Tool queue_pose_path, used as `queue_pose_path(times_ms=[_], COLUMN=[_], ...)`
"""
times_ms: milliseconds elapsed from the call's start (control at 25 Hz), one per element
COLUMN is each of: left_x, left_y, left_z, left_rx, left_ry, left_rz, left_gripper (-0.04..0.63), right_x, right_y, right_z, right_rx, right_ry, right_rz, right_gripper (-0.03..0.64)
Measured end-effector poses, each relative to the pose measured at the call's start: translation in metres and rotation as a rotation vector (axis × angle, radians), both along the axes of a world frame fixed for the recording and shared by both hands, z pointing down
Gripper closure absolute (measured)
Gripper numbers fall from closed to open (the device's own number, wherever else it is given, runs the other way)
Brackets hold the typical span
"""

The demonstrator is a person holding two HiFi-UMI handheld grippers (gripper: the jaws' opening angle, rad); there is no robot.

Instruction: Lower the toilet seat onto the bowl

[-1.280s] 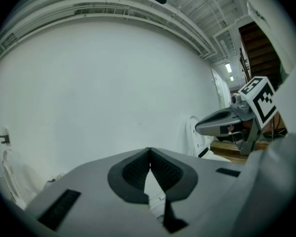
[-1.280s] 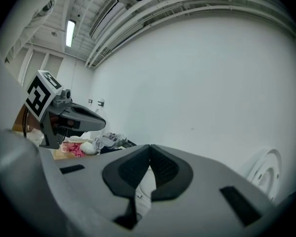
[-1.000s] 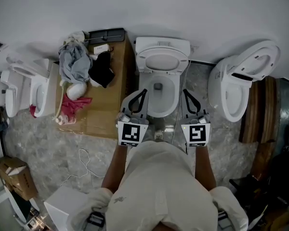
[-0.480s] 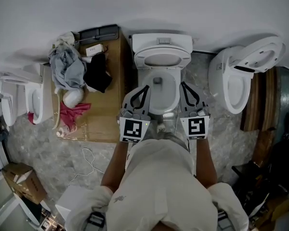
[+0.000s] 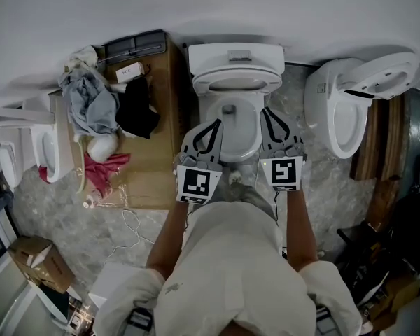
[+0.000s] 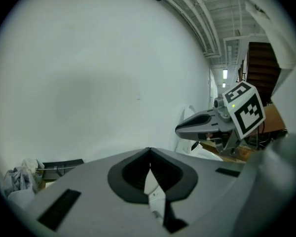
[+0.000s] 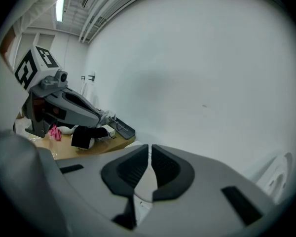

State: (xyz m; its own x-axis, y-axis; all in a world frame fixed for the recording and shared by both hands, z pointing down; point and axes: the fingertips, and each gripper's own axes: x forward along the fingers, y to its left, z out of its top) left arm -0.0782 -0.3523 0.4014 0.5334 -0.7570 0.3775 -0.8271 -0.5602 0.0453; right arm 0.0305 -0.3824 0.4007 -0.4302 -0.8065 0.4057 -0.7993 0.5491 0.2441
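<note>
While my left gripper [image 5: 215, 125] — jaws together — and right gripper [image 5: 267, 113], jaws just parting, empty, flank the bowl [image 5: 241, 142], the seat [image 5: 269, 82] stands raised.

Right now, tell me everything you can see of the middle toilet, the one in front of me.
The middle toilet is white, ceramic by its look, standing on the mottled stone floor with its tank against the wall, a flush button on top. Its seat stands raised against the tank, leaving the bowl open, a dark drain inside.
</note>
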Motion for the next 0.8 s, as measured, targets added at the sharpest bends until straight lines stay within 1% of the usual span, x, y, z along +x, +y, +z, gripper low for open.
queue_pose_path(times_ms=[320,480,800], left_x=[0.0,-0.001,0.0], left_y=[-0.024,-0.033,-0.05], left_z=[0.021,0.031,0.047], left_rx=[-0.035,-0.048,-0.056], left_ry=[0.007,0.006,-0.003], left_rz=[-0.009,-0.015,-0.016], left_gripper=[0.581,0.581,0.581], right_x=[-0.005,-0.002,-0.008], right_y=[-0.032,-0.042,-0.066], right_z=[0.03,0.054,0.083], right_rx=[-0.028,-0.063,-0.071], right_ry=[0.063,0.118,0.184], right_rz=[-0.028,-0.039,-0.087], right_gripper=[0.583,0.568,0.548])
